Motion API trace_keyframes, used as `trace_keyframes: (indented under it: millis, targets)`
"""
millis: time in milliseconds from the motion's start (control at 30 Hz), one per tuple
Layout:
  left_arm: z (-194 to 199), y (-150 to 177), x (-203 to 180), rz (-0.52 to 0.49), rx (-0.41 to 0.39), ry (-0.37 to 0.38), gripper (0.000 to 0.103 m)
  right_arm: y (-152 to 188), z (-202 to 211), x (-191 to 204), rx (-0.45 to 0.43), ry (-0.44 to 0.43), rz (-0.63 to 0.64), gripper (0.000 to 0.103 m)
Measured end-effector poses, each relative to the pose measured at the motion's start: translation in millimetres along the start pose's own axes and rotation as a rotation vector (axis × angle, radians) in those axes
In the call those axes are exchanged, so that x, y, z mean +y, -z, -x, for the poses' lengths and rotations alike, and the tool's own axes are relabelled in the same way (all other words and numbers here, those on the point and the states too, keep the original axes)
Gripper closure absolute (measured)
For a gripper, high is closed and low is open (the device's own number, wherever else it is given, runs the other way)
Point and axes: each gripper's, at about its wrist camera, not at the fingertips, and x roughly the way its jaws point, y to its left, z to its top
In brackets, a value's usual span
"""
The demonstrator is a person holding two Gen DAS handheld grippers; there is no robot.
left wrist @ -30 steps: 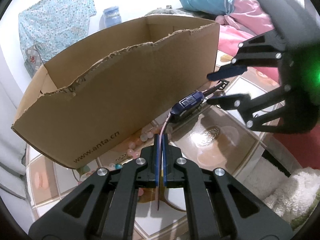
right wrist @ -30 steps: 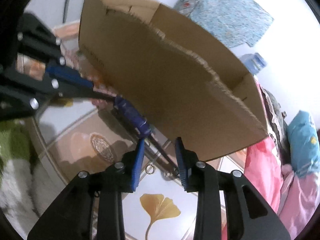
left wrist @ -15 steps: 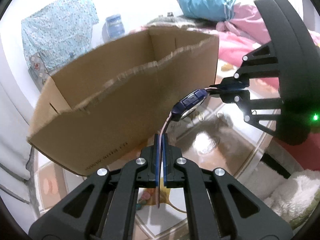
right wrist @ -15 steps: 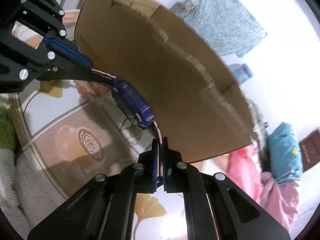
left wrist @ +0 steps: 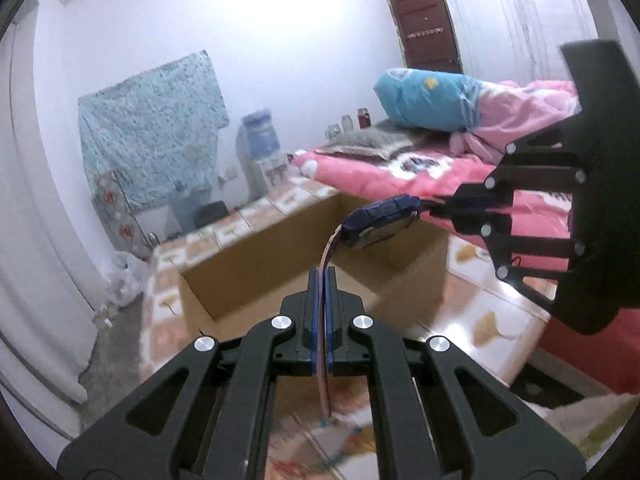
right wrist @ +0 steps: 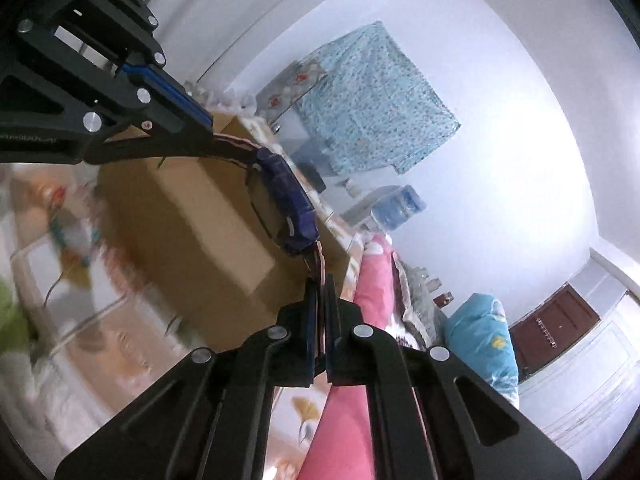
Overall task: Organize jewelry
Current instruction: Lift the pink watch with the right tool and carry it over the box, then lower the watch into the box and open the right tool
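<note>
A wristwatch with a dark blue case (left wrist: 382, 220) and a thin pink-edged strap hangs stretched between my two grippers. My left gripper (left wrist: 320, 280) is shut on one strap end. My right gripper (right wrist: 319, 286) is shut on the other strap end; it also shows in the left wrist view (left wrist: 440, 210) at the right. The watch case (right wrist: 286, 208) is held in the air above the open cardboard box (left wrist: 280, 256), whose brown inside shows below it. The box also appears in the right wrist view (right wrist: 200, 232).
A bed with pink covers (left wrist: 400, 176) and a blue pillow (left wrist: 428, 98) lies behind the box. A water dispenser (left wrist: 260, 148) and a blue cloth (left wrist: 152, 128) stand at the far wall. Blurred beads (right wrist: 68, 236) lie on the tiled floor (left wrist: 480, 320).
My right gripper closed on the free strap end. Both grippers then lifted the watch from beside the box's outer wall to above its open top.
</note>
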Motion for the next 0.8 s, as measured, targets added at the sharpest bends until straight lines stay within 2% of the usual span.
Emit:
trace_keyframes:
  millis: [67,133,233,267,367,467,567,633,733,767,800]
  targets:
    - [-14,-15,14,0.009,0.023,-0.009,0.101,-14,-26,-18,0.028,-0.098,-0.056,0.099]
    - [-34,-27,32,0.043,0.067,0.012,0.101,-28,-54,-31,0.071,-0.211,-0.108,0.099]
    - [-78,-36,67,0.123,0.199,0.057,0.101,-42,-115,-49,0.201,-0.428,-0.202,0.099]
    - [-104,-37,80,0.145,0.285,0.069,0.101,-45,-140,-51,0.260,-0.509,-0.224,0.099]
    - [-154,-30,102,0.192,0.431,0.095,0.101,-52,-198,-44,0.407,-0.673,-0.268,0.099]
    - [-196,-12,115,0.205,0.568,0.083,0.101,-59,-242,-24,0.535,-0.796,-0.287,0.099]
    - [-225,5,117,0.207,0.669,0.099,0.100,-54,-273,-8,0.635,-0.858,-0.295,0.099]
    - [-232,8,119,0.209,0.679,0.100,0.100,-51,-287,-2,0.680,-0.879,-0.305,0.099]
    - [-237,11,124,0.231,0.689,0.103,0.085,-52,-301,-1,0.704,-0.852,-0.298,0.094]
    - [-238,12,127,0.248,0.685,0.106,0.077,-53,-303,-2,0.712,-0.838,-0.307,0.088]
    - [-235,10,129,0.259,0.675,0.101,0.075,-53,-306,-5,0.717,-0.828,-0.325,0.085]
